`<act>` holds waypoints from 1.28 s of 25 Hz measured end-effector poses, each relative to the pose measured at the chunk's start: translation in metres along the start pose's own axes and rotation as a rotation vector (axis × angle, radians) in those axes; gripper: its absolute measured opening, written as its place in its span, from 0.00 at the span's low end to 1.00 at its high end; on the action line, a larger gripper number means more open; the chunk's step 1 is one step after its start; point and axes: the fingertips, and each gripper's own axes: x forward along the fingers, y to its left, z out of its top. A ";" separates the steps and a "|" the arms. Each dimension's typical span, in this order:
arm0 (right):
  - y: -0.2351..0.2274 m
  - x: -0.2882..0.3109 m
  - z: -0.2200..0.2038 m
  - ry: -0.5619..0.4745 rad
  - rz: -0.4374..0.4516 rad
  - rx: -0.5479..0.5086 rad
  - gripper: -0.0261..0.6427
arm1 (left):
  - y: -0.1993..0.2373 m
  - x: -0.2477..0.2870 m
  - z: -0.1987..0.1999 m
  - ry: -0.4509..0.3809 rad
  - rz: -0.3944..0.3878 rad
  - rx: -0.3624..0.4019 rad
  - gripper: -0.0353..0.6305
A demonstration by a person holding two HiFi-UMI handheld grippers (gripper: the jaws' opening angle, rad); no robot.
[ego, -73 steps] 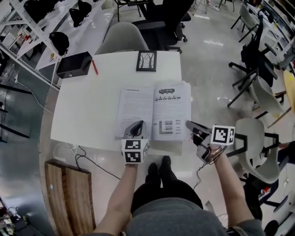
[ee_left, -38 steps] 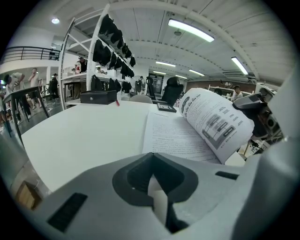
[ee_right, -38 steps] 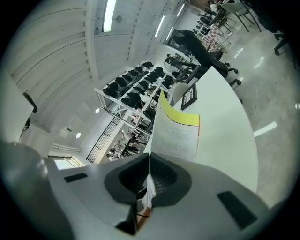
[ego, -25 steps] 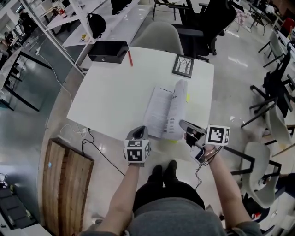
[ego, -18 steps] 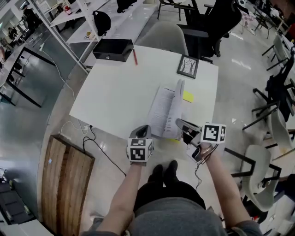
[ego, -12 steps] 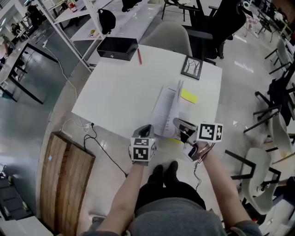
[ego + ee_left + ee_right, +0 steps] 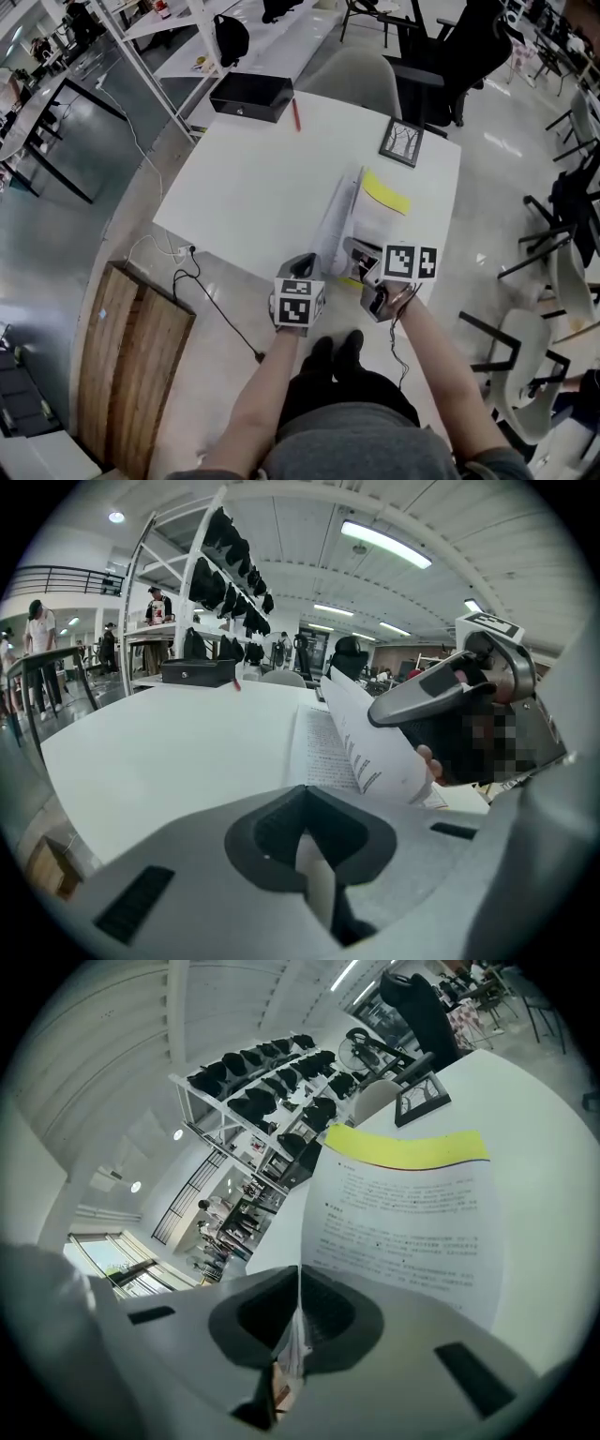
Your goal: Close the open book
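We see the white table (image 7: 248, 178) filling the middle of the head view, with a pale chair (image 7: 356, 80) pushed in at its far side and a wooden panel (image 7: 141, 366) lying on the floor by its near left corner. Beyond the table a white rack (image 7: 173, 61) carries dark bags (image 7: 230, 560) on its shelves. The book (image 7: 361, 216) lies toward the right side of the table, near the edge closest to us, and it is half shut. Its left pages rest curved on the tabletop, while its right half stands raised and leans over them, its yellow-banded outer face turned up and to the right. A black box (image 7: 251, 97) sits at the far left corner of the table with its lid down, so we cannot tell what is in it. The right gripper (image 7: 354, 251) is at the book's near edge, and its own view shows the jaws pinched tight on the thin edge of the raised half, the printed sheet rising straight out of the slit. The left gripper (image 7: 302, 264) rests at the table's near edge just left of the book. Its jaws meet at the tips, and we see nothing between them. A small framed picture (image 7: 402, 142) lies flat near the far right corner. A red pen (image 7: 296, 114) lies just beside the black box.
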 end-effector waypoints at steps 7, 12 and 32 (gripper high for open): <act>-0.004 0.015 -0.003 0.021 -0.038 -0.012 0.07 | 0.000 0.001 -0.002 0.005 -0.002 -0.004 0.06; -0.006 0.024 -0.004 0.025 -0.059 -0.034 0.08 | 0.000 0.002 -0.003 0.008 0.001 0.001 0.06; 0.008 0.031 -0.017 0.039 -0.040 -0.139 0.19 | 0.014 -0.009 -0.004 0.007 0.037 0.004 0.06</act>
